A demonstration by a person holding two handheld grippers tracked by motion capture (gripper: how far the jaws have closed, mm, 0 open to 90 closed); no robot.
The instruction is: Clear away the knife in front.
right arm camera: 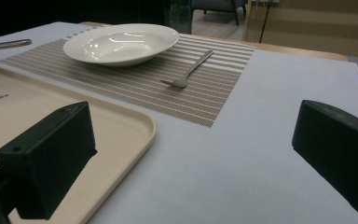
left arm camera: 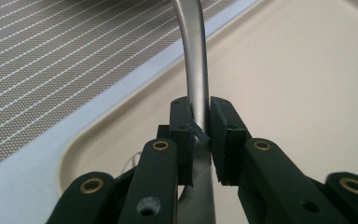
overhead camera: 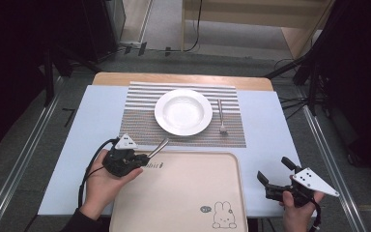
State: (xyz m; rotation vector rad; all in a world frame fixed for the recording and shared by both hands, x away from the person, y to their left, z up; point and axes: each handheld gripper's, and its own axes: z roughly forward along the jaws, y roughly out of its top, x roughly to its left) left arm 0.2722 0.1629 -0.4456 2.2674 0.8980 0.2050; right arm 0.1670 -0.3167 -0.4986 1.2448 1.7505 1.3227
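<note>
1. Your left gripper (left arm camera: pixel 204 135) has its two black jaws pinched tight on a slim metal utensil handle (left arm camera: pixel 196 70), pads pressing it from both sides.
2. The handle rises straight from between the pads, then curves off towards the top edge; which utensil it is you can't tell from here.
3. Under the jaws lies the beige tray (left arm camera: pixel 307 84), its rounded corner rim at lower left.
4. Beyond the rim runs a pale blue table surface (left arm camera: pixel 23 186), then the striped woven placemat (left arm camera: pixel 51 60) at upper left.

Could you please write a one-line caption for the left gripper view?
Left gripper clamped on a metal utensil handle above the beige tray, striped placemat beyond.
</note>
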